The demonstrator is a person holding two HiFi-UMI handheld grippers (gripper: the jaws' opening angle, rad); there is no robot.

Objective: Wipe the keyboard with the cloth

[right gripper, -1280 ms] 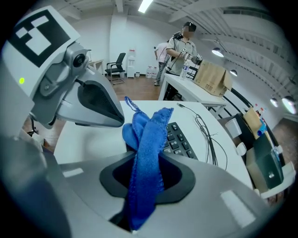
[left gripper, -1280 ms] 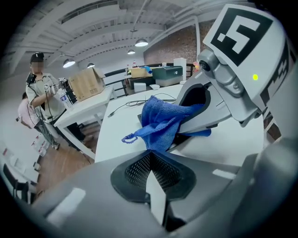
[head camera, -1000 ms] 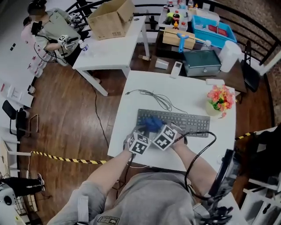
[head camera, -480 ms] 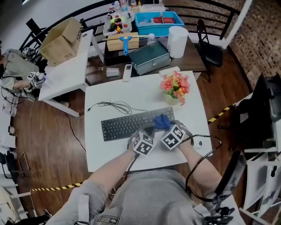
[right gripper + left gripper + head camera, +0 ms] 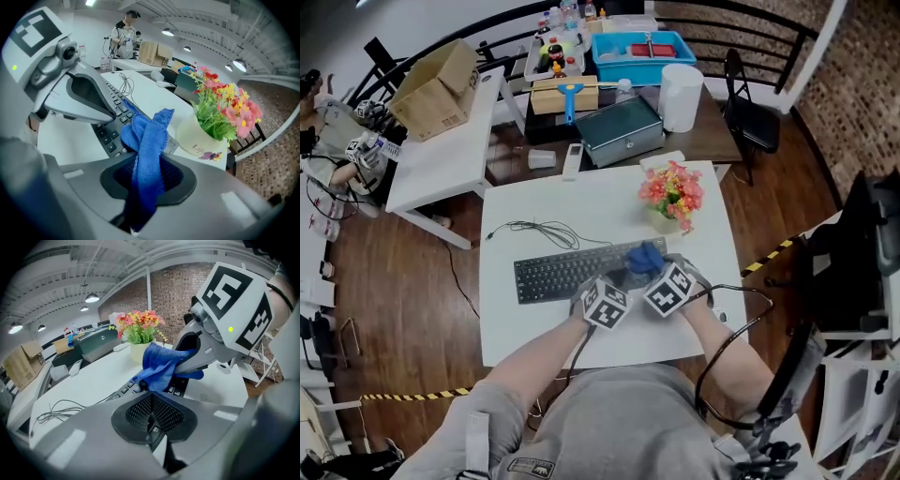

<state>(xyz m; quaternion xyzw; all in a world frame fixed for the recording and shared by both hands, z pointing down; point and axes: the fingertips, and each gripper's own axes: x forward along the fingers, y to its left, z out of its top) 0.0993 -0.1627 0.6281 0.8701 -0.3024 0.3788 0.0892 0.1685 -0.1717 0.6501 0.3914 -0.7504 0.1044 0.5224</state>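
A dark keyboard (image 5: 562,270) lies across the white table (image 5: 544,337). A blue cloth (image 5: 645,257) rests on its right end, and my right gripper (image 5: 651,269) is shut on it. In the right gripper view the cloth (image 5: 149,136) hangs out of the jaws of that gripper (image 5: 147,183) over the keys (image 5: 108,137). My left gripper (image 5: 615,281) sits close beside it to the left, over the keyboard's front edge. In the left gripper view my left gripper (image 5: 151,417) has its pads together with nothing between them, and the cloth (image 5: 161,363) is just ahead.
A pot of flowers (image 5: 673,195) stands just behind the keyboard's right end. A loose cable (image 5: 542,230) lies behind its left half. Beyond the table are a remote (image 5: 572,157), a grey case (image 5: 621,129) and a paper roll (image 5: 680,94). A cardboard box (image 5: 436,89) sits on the table at far left.
Both grippers and the cloth have slid along the keyboard from its left part to its right end. In the last half second they have hardly moved.
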